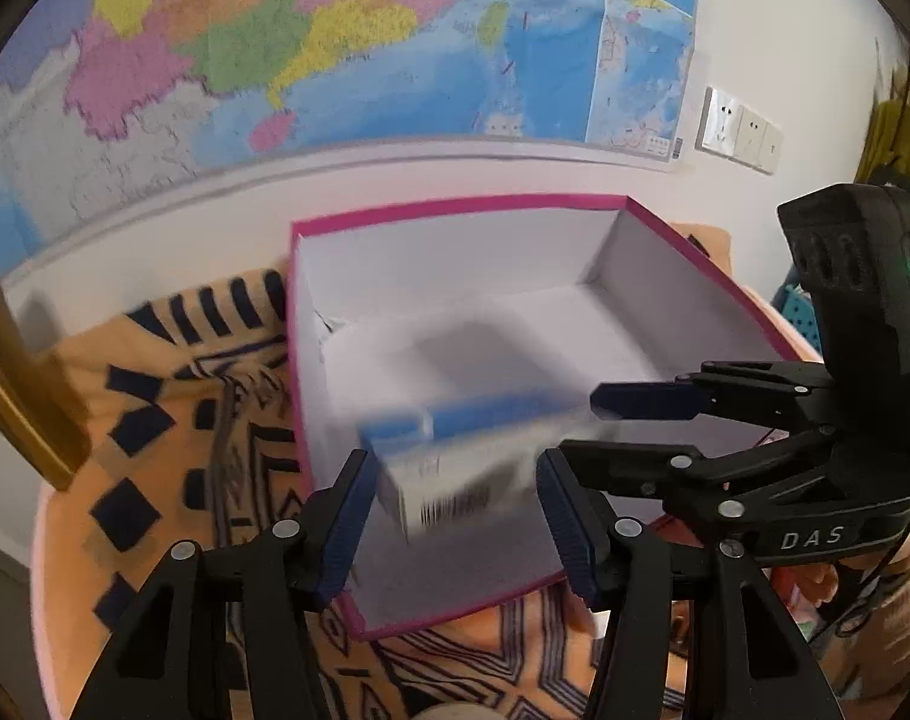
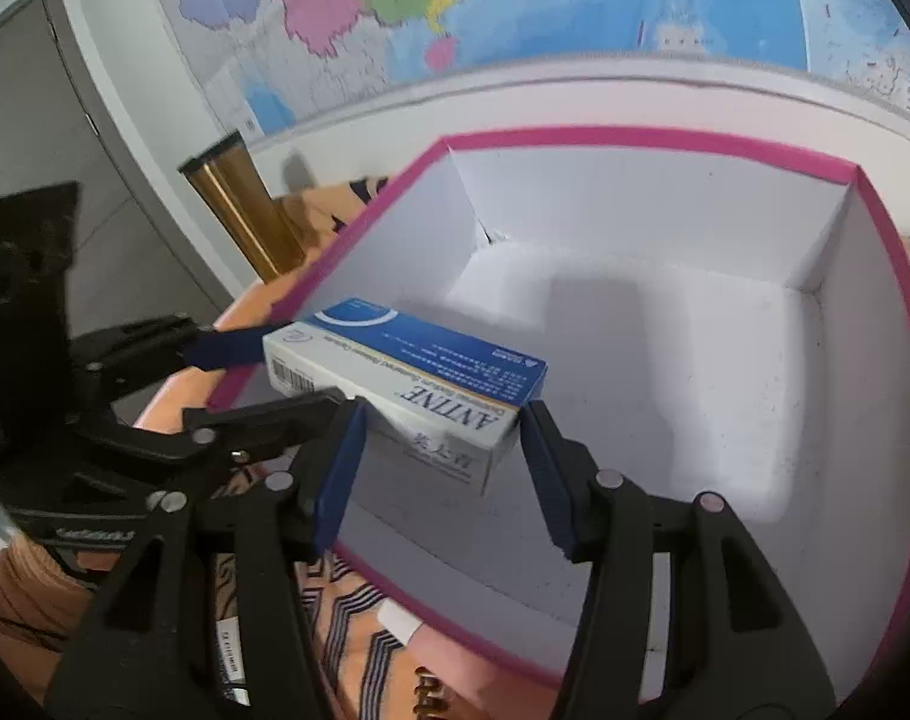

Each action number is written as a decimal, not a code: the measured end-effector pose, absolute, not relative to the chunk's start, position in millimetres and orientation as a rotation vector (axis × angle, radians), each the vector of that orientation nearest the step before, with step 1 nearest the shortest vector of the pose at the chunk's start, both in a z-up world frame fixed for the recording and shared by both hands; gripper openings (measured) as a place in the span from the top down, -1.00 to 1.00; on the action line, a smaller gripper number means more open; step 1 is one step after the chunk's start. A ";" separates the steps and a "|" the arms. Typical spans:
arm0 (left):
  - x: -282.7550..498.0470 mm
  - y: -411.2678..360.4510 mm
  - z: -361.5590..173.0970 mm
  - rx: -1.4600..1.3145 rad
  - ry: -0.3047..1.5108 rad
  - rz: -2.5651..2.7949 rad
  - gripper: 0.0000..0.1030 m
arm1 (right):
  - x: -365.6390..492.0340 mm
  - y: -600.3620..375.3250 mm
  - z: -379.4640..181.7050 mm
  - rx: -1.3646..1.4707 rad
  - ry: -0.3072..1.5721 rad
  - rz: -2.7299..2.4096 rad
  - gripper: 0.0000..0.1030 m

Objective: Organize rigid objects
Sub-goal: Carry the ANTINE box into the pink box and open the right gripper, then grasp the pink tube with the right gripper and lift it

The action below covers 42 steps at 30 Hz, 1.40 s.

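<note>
Behind the table a big coloured wall map (image 1: 311, 42) is hanging, with a white socket plate (image 1: 739, 131) sitting beside it. Spreading over the tabletop is an orange cloth with black patterns (image 1: 173, 420), and a large open box with a pink rim (image 2: 652, 139) and white inside is sitting on it, with nothing lying on its floor. Both grippers are hovering over the box's near edge. The right gripper (image 2: 440, 450) is clamping a blue and white medicine carton (image 2: 407, 384) by its long sides, holding it tilted above the box's near left corner. The left gripper (image 1: 455, 516) is closing on the same carton's barcode end; blur is hiding whether its pads are truly touching, though they are looking snug against it.
</note>
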<state>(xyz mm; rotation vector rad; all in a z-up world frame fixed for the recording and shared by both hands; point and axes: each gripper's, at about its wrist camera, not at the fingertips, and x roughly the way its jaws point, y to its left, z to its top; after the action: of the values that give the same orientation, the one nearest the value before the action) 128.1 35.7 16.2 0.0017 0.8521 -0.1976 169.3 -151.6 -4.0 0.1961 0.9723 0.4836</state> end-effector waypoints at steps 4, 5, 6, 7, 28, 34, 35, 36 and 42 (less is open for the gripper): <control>110.2 33.0 24.7 0.037 0.801 -0.180 -0.11 | 161.3 -154.6 -3.7 0.205 0.961 0.477 -0.10; 106.0 32.8 26.8 0.043 0.791 -0.179 -0.11 | 155.8 -156.8 -0.3 0.211 0.950 0.480 -0.10; 100.6 32.1 29.0 0.049 0.780 -0.183 -0.11 | 150.8 -158.9 3.1 0.214 0.940 0.483 -0.10; 92.2 30.4 32.0 0.055 0.767 -0.192 -0.11 | 146.4 -160.5 6.7 0.215 0.931 0.483 -0.10; 70.7 -16.3 -38.8 -0.065 0.993 -0.389 -0.20 | 41.6 -255.8 -27.6 0.320 1.000 0.226 -0.10; 84.2 -24.6 -49.6 -0.100 1.037 -0.407 -0.20 | 48.7 -255.8 -41.5 0.327 1.021 0.217 -0.10; 86.1 -24.9 -49.9 -0.103 1.039 -0.410 -0.19 | 49.0 -256.4 -42.5 0.333 1.024 0.218 -0.10; 87.4 -25.3 -50.2 -0.105 1.042 -0.413 -0.19 | 49.6 -257.7 -44.0 0.347 1.026 0.220 -0.10; 91.8 -31.3 -51.4 -0.111 1.056 -0.428 -0.15 | 49.0 -264.2 -46.0 0.393 1.026 0.226 -0.10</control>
<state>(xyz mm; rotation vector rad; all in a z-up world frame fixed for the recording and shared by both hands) 91.8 -31.3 -51.4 -0.1114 1.0560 -0.4284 49.0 -264.2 -46.0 0.3927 1.0258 0.2256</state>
